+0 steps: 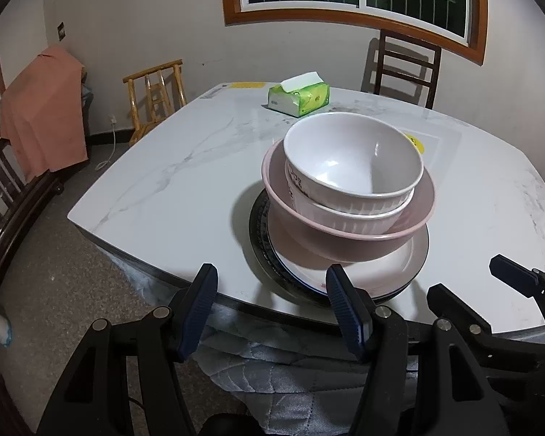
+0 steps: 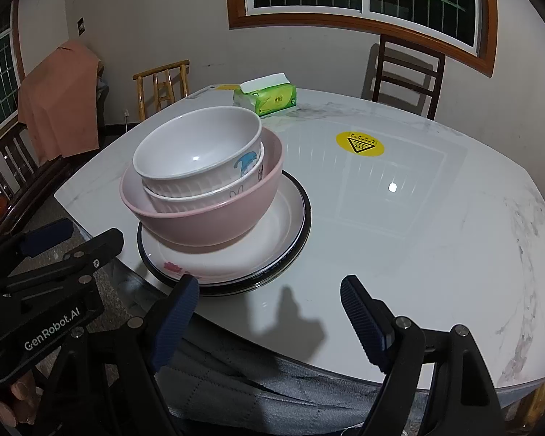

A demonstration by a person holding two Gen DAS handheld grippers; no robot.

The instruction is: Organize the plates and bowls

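A stack stands near the front edge of the marble table (image 1: 163, 167). A white bowl (image 1: 352, 156) nests in a second white ribbed bowl (image 1: 348, 214), inside a pink bowl (image 1: 345, 239), on a white plate (image 1: 381, 272) over a dark-rimmed plate (image 1: 259, 225). The stack also shows in the right wrist view, with the top white bowl (image 2: 196, 149), the pink bowl (image 2: 207, 221) and the white plate (image 2: 236, 258). My left gripper (image 1: 272, 279) is open and empty, just before the table edge by the plates. My right gripper (image 2: 269, 290) is open and empty, right of the stack.
A green tissue pack (image 1: 298, 96) lies at the table's far side. A yellow warning sticker (image 2: 359, 143) marks the table's middle. A dark chair (image 1: 403, 69) and a bamboo chair (image 1: 156, 94) stand behind. An orange cloth (image 1: 43, 116) hangs at left.
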